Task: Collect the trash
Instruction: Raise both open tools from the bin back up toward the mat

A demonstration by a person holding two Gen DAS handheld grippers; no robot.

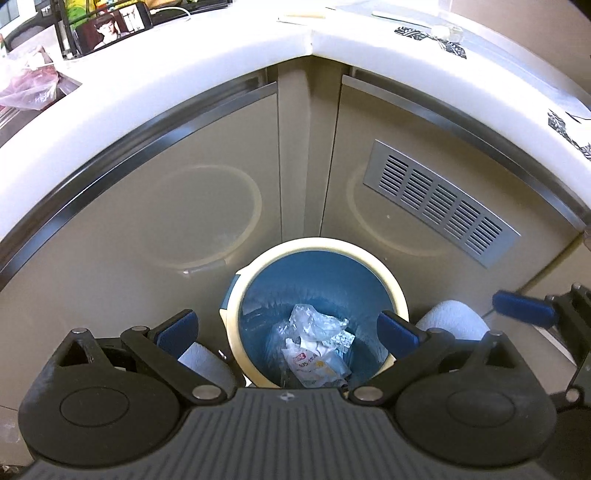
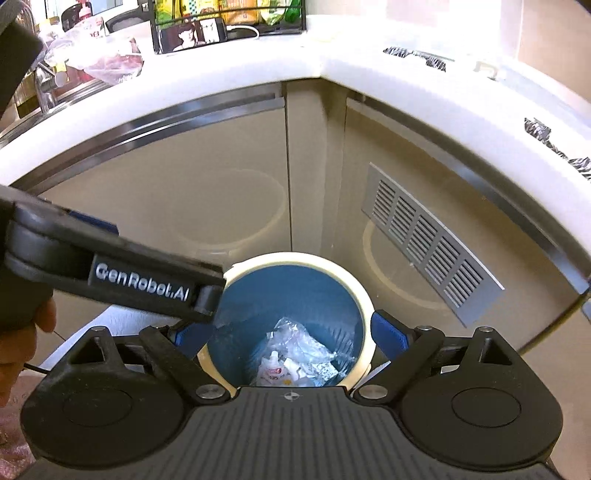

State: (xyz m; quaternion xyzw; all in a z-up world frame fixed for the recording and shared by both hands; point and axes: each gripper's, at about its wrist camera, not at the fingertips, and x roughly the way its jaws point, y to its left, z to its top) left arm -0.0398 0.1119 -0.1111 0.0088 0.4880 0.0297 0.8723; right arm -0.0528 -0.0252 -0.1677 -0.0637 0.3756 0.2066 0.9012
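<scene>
A blue trash bin with a cream rim (image 1: 400, 295) (image 2: 364, 306) stands on the floor in the cabinet corner. Crumpled clear plastic and white wrappers (image 1: 317, 343) (image 2: 295, 354) lie inside it. My left gripper (image 1: 288, 328) is open and empty above the bin, one blue pad on each side of the opening. My right gripper (image 2: 290, 332) is open and empty above the same bin. The left gripper's black body (image 2: 110, 269) crosses the right wrist view's left side. A right gripper's blue finger (image 1: 524, 308) shows at the left view's right edge.
Beige cabinet doors (image 1: 166, 206) with a metal vent grille (image 1: 439, 214) stand behind the bin. A white counter (image 1: 184, 74) runs above, holding a pink plastic bag (image 1: 29, 85), a photo frame (image 1: 110, 29) and patterned wrappers (image 1: 432, 37). White objects (image 1: 454, 317) flank the bin.
</scene>
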